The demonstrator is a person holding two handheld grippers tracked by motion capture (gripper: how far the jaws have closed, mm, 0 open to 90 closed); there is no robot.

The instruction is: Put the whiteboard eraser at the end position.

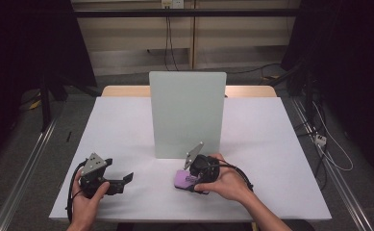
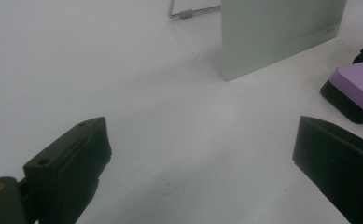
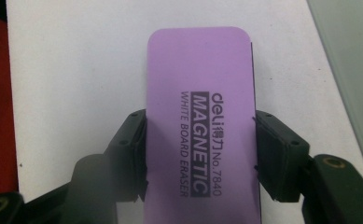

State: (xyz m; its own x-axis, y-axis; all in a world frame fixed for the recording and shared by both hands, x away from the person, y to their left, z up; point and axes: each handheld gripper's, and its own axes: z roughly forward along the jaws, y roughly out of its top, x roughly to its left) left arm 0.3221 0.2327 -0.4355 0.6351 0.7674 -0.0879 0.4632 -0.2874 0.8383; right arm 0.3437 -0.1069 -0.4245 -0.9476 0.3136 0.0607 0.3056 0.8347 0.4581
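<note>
My right gripper (image 3: 200, 154) had its jaws clamped on the purple eraser (image 3: 200, 93), flat on the bench (image 1: 127, 125) just before the upright board (image 1: 187, 113). My left gripper (image 2: 202, 163) rested well apart, jaws wide.

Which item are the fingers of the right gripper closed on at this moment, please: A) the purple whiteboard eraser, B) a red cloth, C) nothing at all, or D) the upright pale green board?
A: in the right gripper view, the right gripper has both fingers pressed against the long sides of the purple whiteboard eraser, which lies on the white table.
</note>
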